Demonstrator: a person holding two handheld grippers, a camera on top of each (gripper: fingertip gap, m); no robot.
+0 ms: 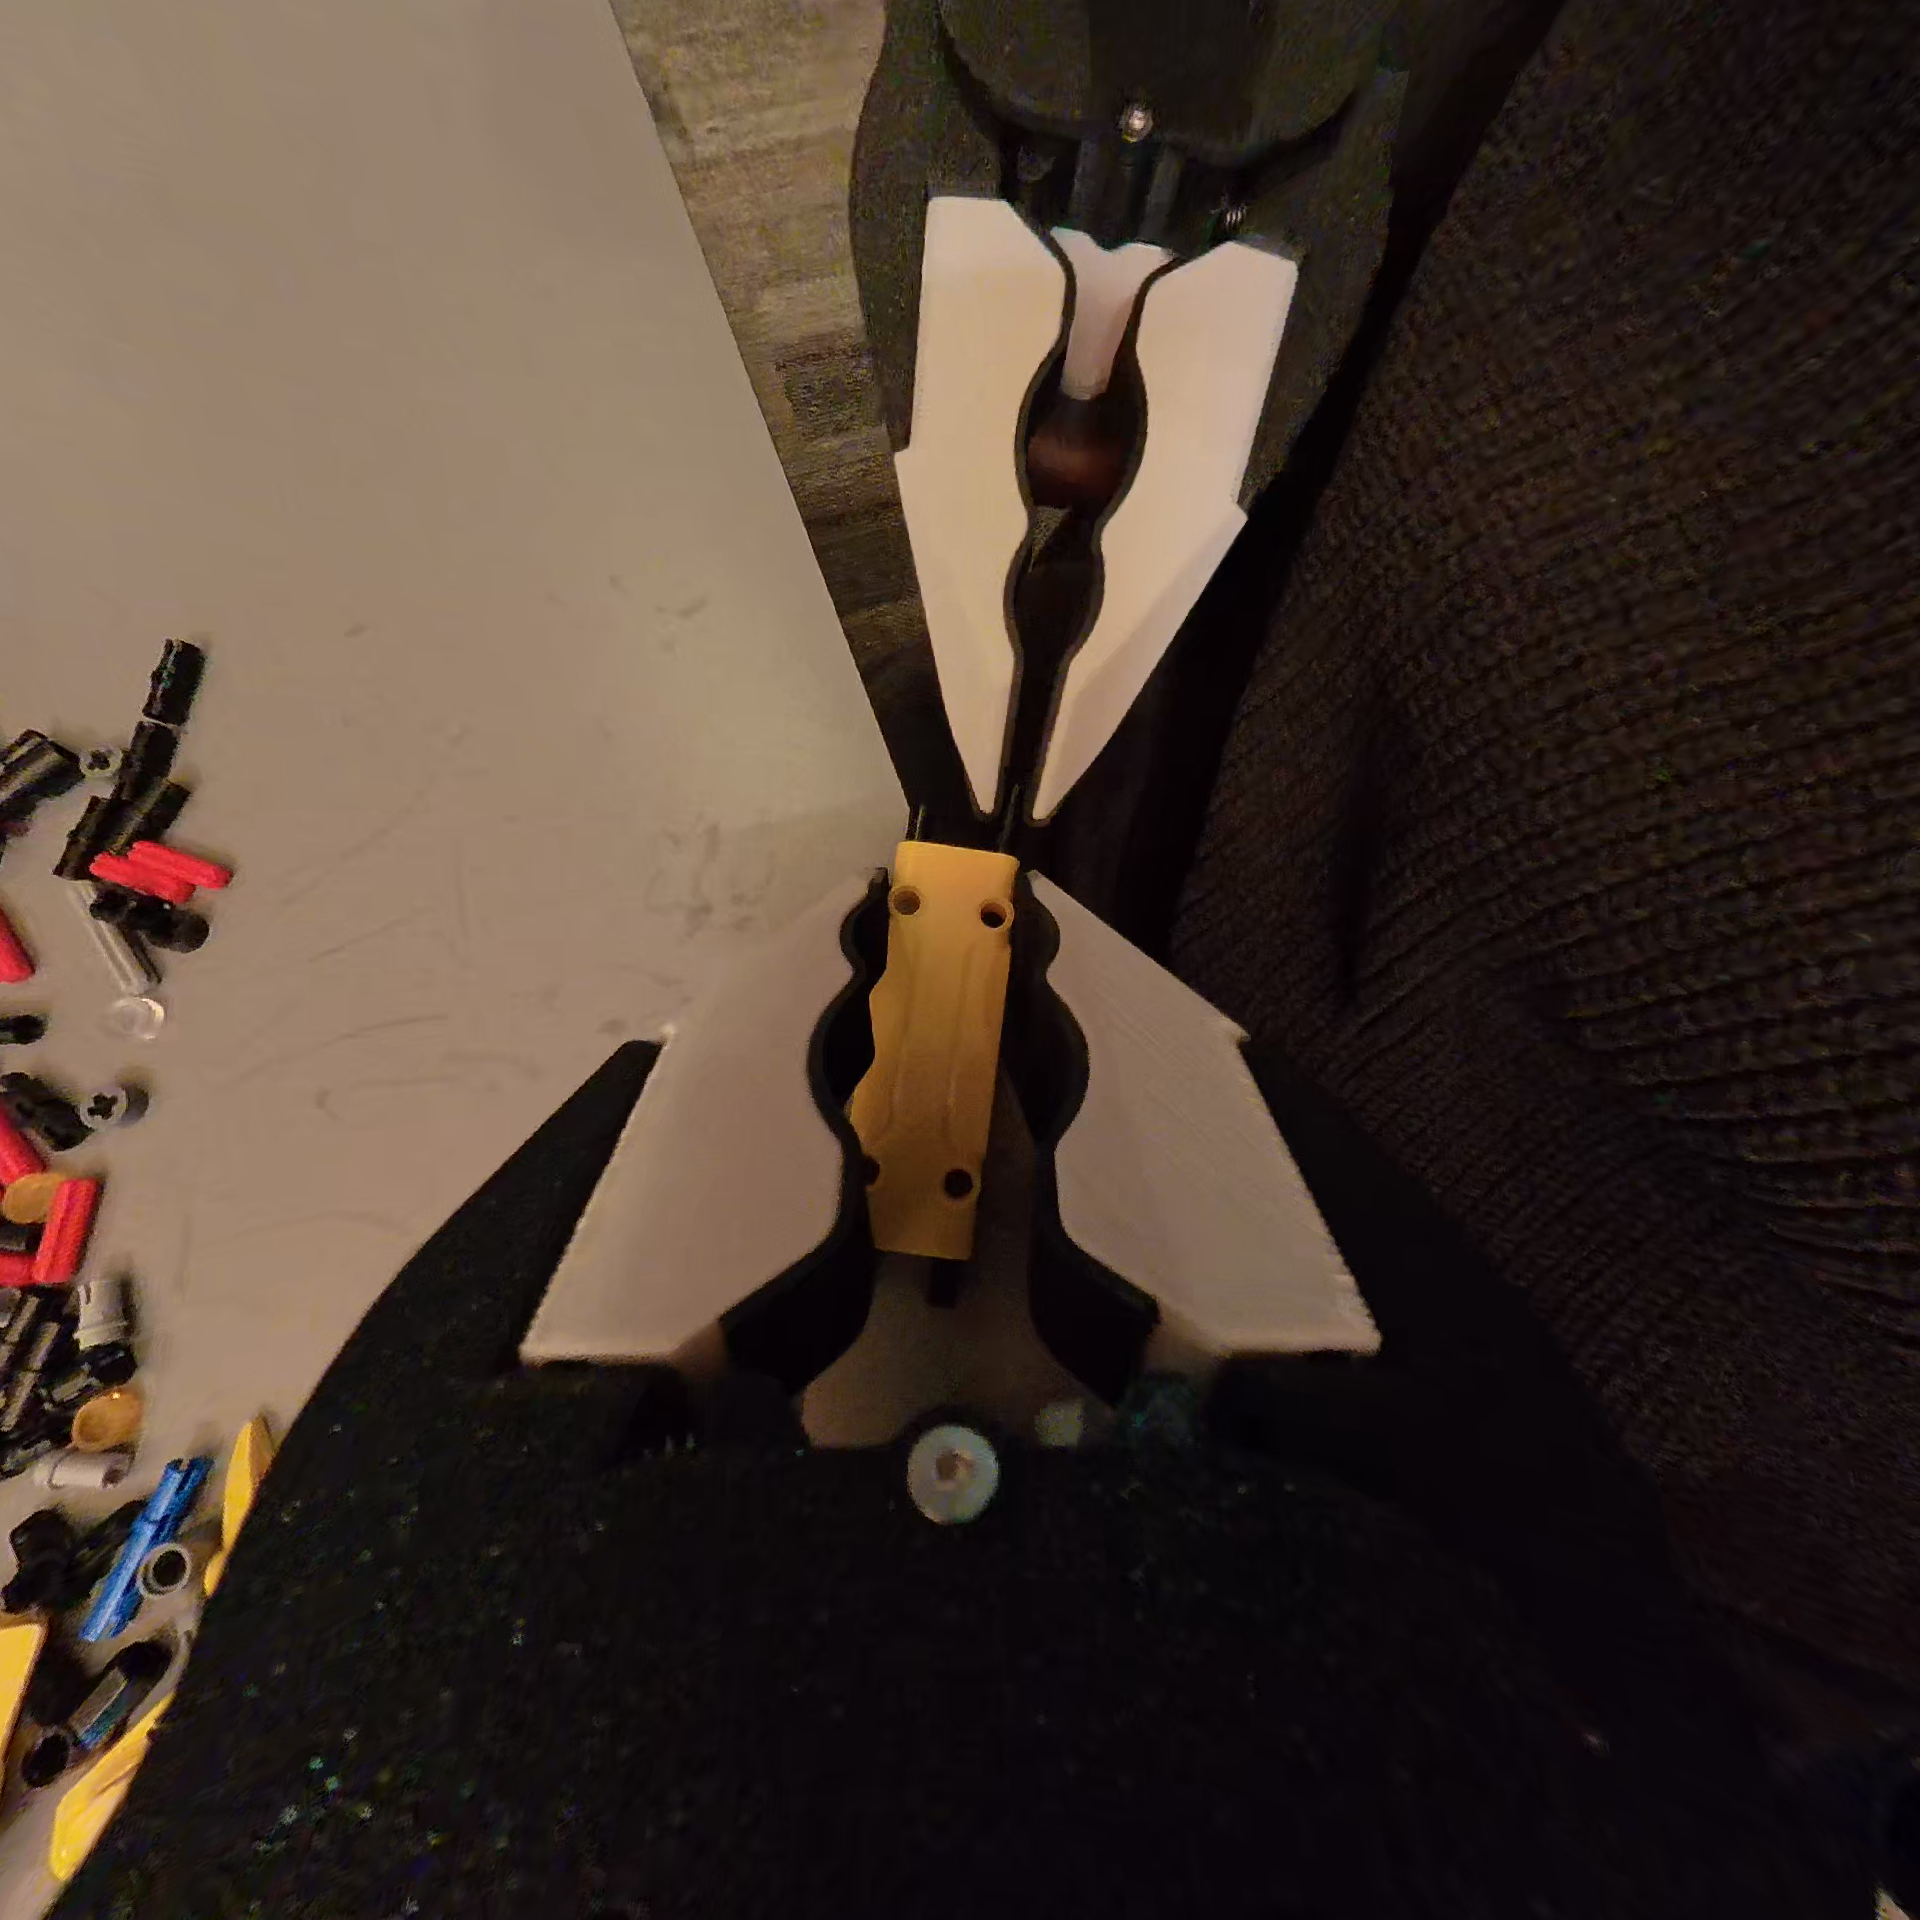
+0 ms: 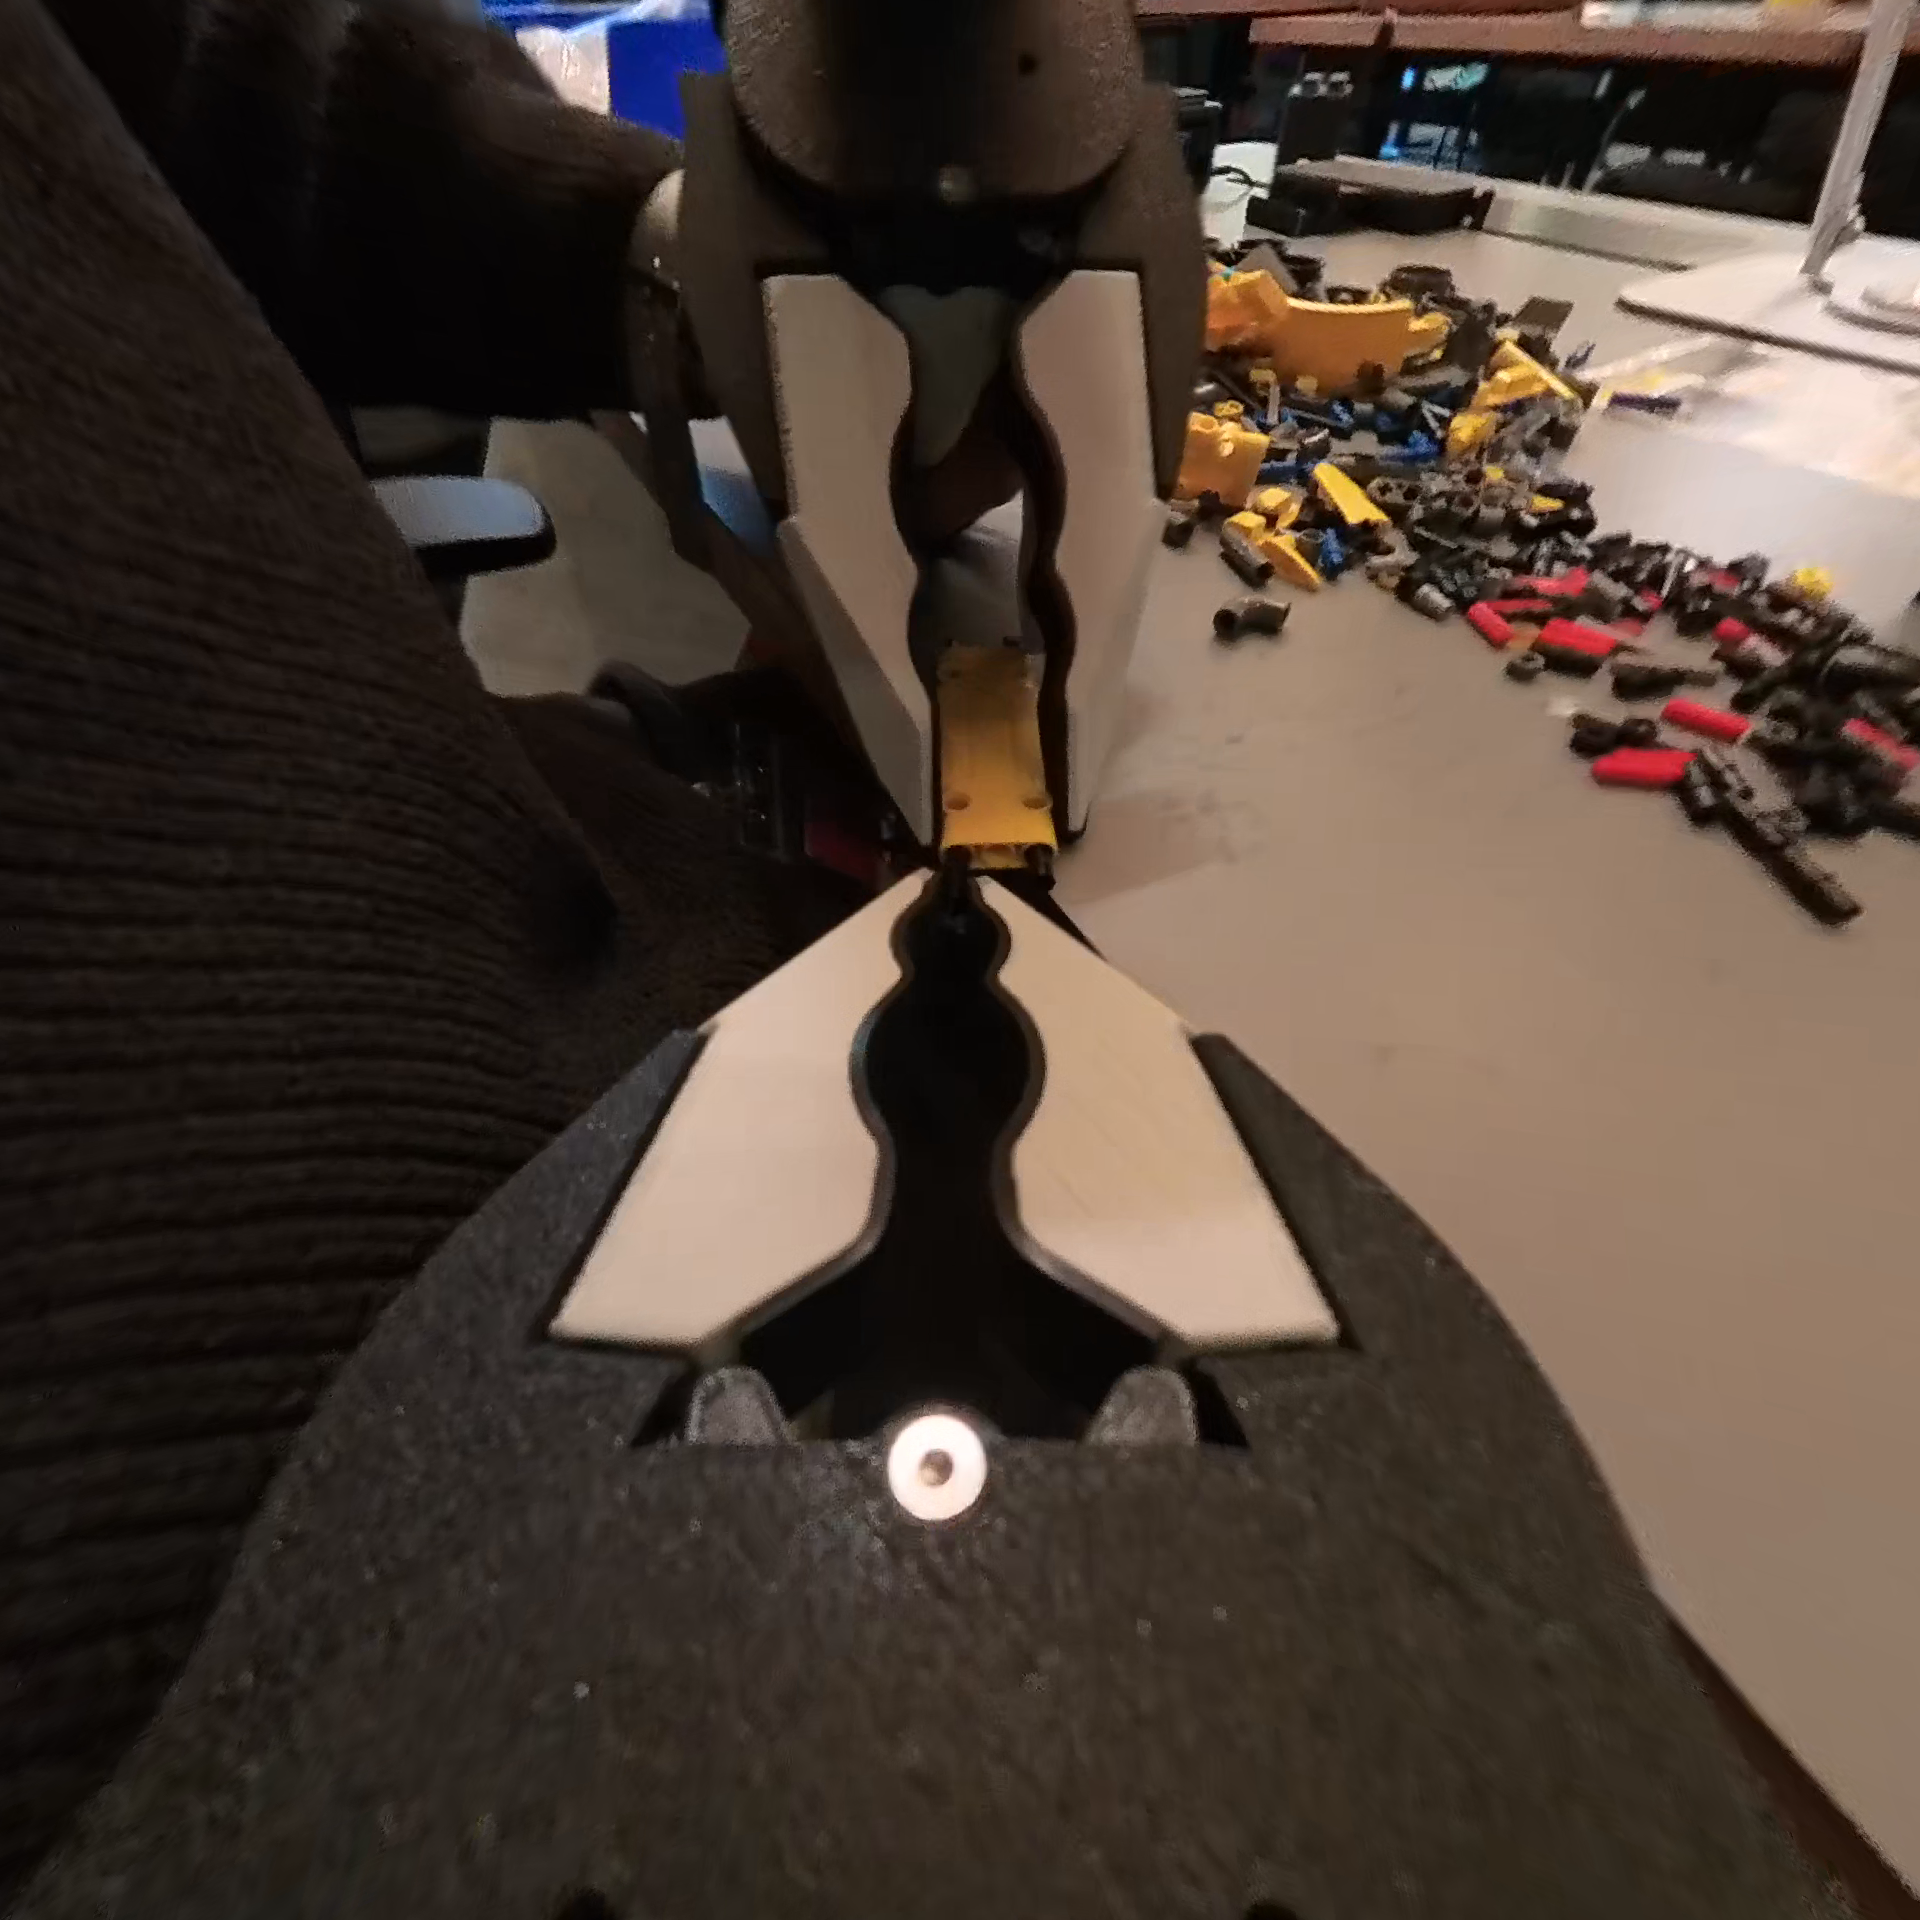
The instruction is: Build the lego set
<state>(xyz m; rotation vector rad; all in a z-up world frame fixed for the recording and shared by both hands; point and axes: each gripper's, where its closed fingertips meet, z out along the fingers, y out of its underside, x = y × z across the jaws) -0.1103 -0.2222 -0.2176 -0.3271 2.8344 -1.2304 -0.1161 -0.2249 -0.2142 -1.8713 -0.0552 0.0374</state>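
Meanwhile, the left gripper is clamped on a yellow block with small round holes, held above the edge of the grey table. Tip to tip with it, the right gripper has its fingers together, pinching a small black pin at the block's near end. Loose black, red, yellow and blue parts lie scattered on the table, well apart from both.

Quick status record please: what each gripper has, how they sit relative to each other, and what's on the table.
left gripper: shut on yellow panel piece
right gripper: shut on black pin at the panel's end
grippers: tip to tip, facing each other
table: loose pile of parts, yellow, black, red, blue
behind: dark knit sleeve
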